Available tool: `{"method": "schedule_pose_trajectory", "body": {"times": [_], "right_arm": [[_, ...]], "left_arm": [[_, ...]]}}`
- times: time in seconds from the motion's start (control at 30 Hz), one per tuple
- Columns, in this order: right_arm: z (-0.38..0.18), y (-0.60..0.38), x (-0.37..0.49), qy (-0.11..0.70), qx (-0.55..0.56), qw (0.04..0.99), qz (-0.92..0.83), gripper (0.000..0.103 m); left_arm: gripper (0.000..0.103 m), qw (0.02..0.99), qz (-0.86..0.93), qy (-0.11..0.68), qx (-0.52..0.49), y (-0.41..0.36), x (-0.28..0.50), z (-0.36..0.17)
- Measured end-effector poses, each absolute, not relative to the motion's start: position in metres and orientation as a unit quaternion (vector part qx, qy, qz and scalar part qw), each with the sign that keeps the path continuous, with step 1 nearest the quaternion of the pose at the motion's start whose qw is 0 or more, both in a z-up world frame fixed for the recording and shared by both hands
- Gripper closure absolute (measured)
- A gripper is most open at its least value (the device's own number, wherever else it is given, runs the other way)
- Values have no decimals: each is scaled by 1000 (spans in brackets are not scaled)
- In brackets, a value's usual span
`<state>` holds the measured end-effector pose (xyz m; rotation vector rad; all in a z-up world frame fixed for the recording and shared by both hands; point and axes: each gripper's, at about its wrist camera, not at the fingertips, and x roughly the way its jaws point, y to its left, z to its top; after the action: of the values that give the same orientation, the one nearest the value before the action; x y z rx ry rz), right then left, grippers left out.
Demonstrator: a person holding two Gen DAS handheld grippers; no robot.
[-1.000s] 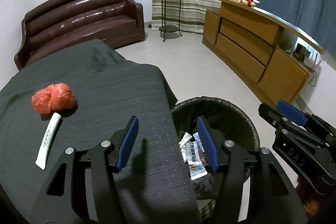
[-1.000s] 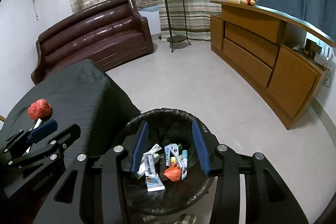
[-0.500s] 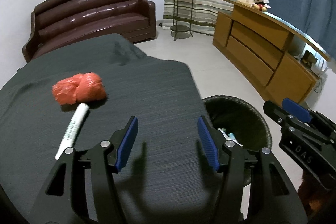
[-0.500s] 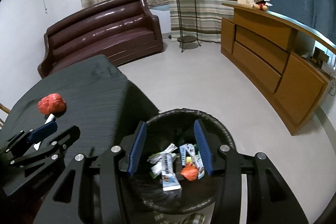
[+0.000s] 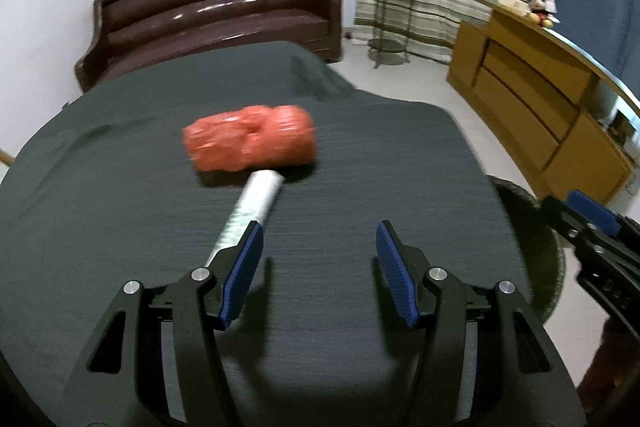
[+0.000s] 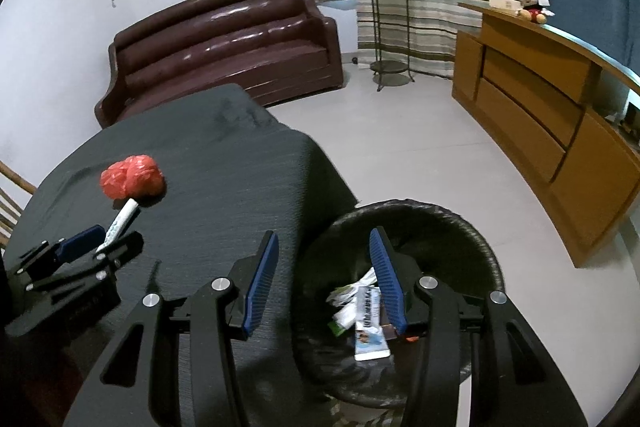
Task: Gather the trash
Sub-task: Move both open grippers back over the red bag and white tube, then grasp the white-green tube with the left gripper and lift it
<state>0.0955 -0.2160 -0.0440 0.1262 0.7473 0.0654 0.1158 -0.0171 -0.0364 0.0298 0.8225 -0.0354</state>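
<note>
A crumpled red plastic bag [image 5: 250, 139] [image 6: 131, 177] lies on the dark cloth-covered table [image 5: 380, 155] [image 6: 224, 187]. A white tube [image 5: 252, 211] [image 6: 120, 223] lies just in front of it, one end touching the bag. My left gripper [image 5: 318, 247] [image 6: 94, 247] hangs open over the table; the tube's near end runs behind its left finger, outside the gap. My right gripper [image 6: 322, 267] [image 5: 580, 215] is open and empty, straddling the table's right edge and the black bin [image 6: 440, 235] [image 5: 528, 227]. The bin holds several wrappers and tubes [image 6: 366, 311].
A brown leather sofa [image 6: 224, 43] stands behind the table. A wooden sideboard [image 6: 552, 115] with a plush toy [image 6: 532, 5] runs along the right wall. A metal plant stand [image 6: 384, 11] stands before striped curtains. Pale tiled floor [image 6: 420, 147] lies between bin and sideboard.
Both grippers have swung left, away from the bin and toward the table. The red bag and white tube now sit nearer the middle of the left wrist view. Neither gripper's opening changed visibly.
</note>
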Motion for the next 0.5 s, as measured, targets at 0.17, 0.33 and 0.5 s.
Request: {"method": "schedule_pose_trajectory", "body": {"times": [0.17,0.33,0.5], "right_arm": [[-44,-204,100,368,60,927,45,55],[-41,-192,104,367,55,927,56,55],[-40,-183,108,368,51,926,63,55]], "left_arm": [[46,911,6,412,4,9,124,-39],[47,904,4,427,-2,21,131,-42],[50,899,-10,438,-5,26,133,-47]]}}
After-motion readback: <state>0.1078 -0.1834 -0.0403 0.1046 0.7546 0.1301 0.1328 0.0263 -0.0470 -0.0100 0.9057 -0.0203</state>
